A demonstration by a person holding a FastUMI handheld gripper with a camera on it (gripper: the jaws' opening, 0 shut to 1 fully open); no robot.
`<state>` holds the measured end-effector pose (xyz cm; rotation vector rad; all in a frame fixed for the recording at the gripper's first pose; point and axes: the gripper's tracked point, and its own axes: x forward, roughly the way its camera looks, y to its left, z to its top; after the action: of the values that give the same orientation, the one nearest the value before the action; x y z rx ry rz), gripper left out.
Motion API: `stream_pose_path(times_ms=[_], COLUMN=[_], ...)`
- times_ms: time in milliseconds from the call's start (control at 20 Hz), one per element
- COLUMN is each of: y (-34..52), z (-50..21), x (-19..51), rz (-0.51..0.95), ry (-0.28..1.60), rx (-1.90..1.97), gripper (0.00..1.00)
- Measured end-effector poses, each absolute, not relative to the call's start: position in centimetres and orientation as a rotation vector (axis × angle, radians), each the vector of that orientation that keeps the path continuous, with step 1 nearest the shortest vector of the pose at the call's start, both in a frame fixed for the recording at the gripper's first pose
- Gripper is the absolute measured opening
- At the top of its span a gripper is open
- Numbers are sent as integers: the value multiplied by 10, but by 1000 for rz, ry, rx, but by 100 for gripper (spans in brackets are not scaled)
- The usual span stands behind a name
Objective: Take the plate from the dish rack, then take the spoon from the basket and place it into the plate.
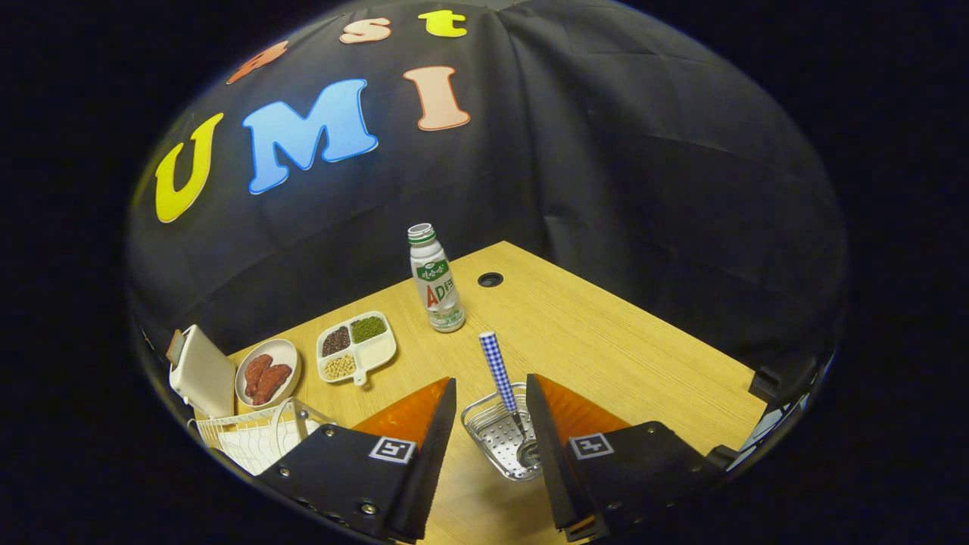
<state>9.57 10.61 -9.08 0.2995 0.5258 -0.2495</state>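
Your claw (490, 393) hangs spread and empty; the spoon (500, 375) waits in the basket (492, 435) between its fingers, unlifted

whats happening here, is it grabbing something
Not yet. The hand-held gripper hangs open above a wooden table, its fingers either side of a metal basket with nothing held. A spoon with a blue checked handle stands propped in that basket. A plate holding reddish food sits on the table beside the white dish rack, next to a divided dish and a bottle.
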Motion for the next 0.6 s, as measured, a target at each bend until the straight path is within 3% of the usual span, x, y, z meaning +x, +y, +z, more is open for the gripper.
stream_pose_path(times_ms=[500, 600], y=[93, 93], z=[-128, -131], x=[153, 158], rz=[-200, -197], ry=[579, 582], rx=[315, 294], gripper=[59, 34])
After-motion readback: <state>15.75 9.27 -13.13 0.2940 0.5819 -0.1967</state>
